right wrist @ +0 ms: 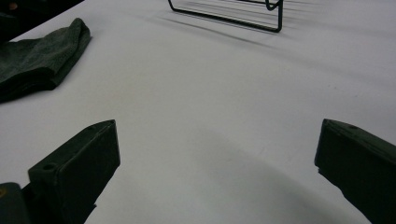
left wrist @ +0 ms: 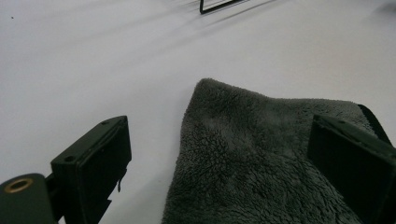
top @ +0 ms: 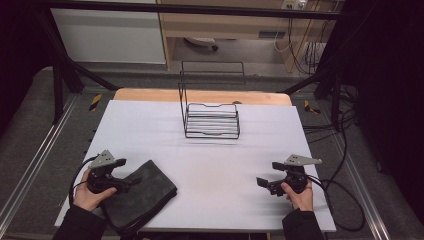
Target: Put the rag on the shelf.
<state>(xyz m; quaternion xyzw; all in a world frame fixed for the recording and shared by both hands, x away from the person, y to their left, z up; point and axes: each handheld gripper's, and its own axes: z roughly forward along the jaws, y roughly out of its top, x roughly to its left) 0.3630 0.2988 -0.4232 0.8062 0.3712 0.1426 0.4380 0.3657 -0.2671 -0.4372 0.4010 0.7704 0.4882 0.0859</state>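
Note:
A folded dark grey towel [top: 145,192] lies at the front left of the white table [top: 215,165]. My left gripper [top: 128,173] hovers over the towel's left edge, open. In the left gripper view the fluffy towel [left wrist: 261,154] reaches in between the two spread jaws of the left gripper [left wrist: 219,163], which grip nothing. My right gripper [top: 269,174] is at the front right, open over bare table and pointing left. In the right gripper view the right gripper [right wrist: 217,163] has only white surface between its jaws, and the towel [right wrist: 42,56] is far off at the upper left.
A black wire rack [top: 211,120] stands at the back middle of the table, its tall back frame rising behind it. The rack's base [right wrist: 233,14] also shows in the right gripper view. Cables trail off the table's right side. Dark floor and rails surround the table.

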